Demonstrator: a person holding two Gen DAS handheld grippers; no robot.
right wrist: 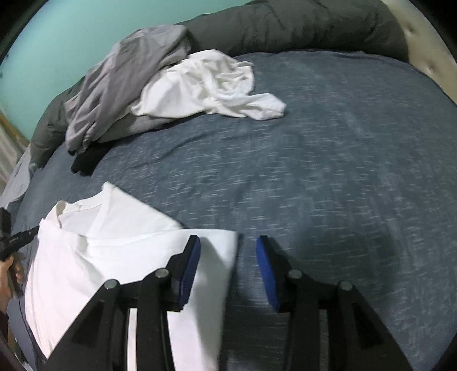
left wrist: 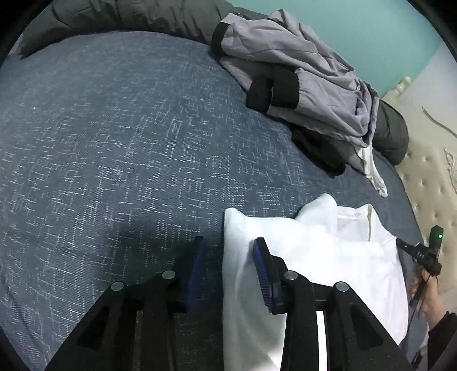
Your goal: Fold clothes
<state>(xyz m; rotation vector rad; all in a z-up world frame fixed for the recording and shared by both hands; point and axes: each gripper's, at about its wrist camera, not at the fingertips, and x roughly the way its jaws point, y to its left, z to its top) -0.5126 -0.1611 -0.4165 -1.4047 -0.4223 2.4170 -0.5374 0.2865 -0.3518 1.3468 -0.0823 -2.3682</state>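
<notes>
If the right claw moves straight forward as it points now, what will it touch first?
Probably the blue woven bedspread: the open right claw points over bare cover, just past the folded white shirt's edge. Depth is unclear; the dark grey duvet lies beyond.

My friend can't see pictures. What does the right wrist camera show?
An open hand-held gripper hovers over a blue bedspread, straddling the edge of a partly folded white T-shirt. Farther back lie a crumpled white garment and grey clothes.
</notes>
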